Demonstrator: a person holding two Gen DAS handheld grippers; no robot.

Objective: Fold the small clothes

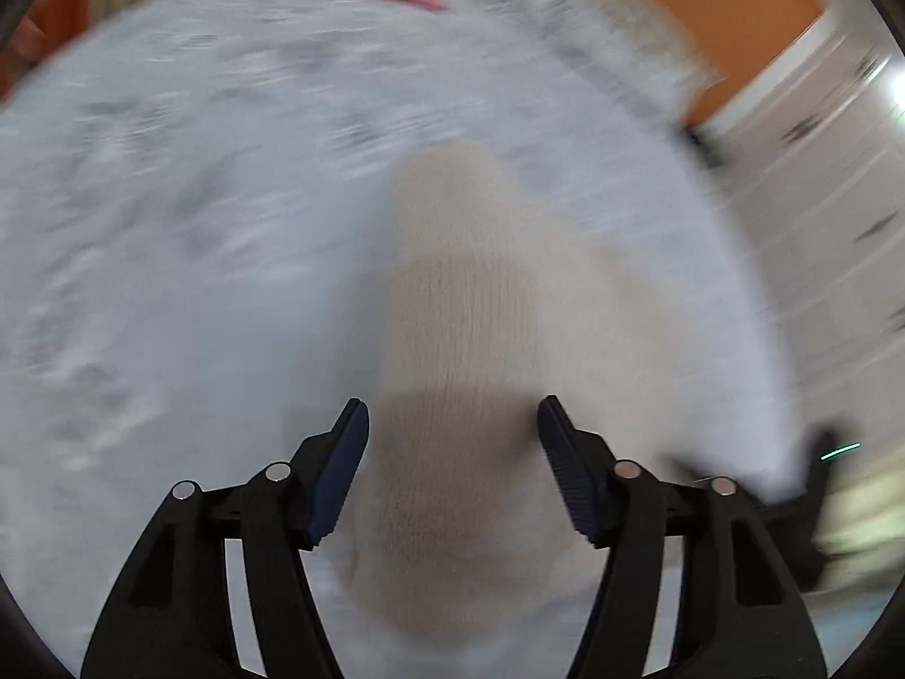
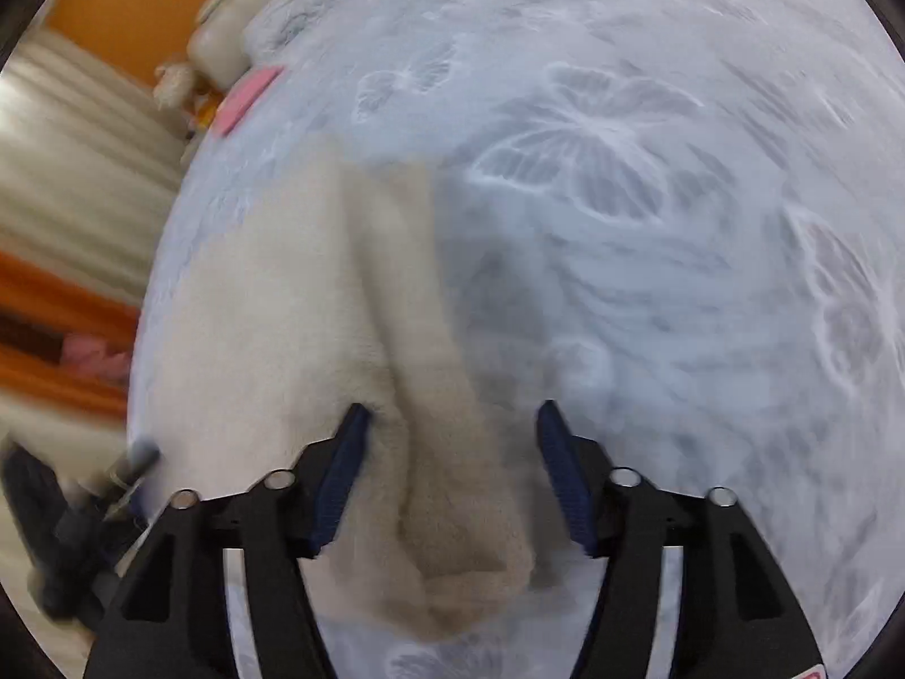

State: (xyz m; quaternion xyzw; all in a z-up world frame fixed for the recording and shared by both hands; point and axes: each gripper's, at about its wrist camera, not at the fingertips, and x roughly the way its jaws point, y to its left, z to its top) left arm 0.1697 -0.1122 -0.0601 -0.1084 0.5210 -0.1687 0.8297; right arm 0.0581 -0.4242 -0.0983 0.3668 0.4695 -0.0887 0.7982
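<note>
Grippers, left gripper [image 1: 452, 467] and right gripper [image 2: 449, 472], hover with jaws apart over a cream knit garment [image 2: 317, 339] lying on the pale floral bedspread [image 2: 650, 170]. Judged mid-fold, next move calls for pinching an edge. Beyond lies a pink cloth [image 2: 246, 99].

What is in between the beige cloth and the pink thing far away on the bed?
Only bare blue bedspread lies between the beige cloth and the pink thing, seen best in the right wrist view.
</note>
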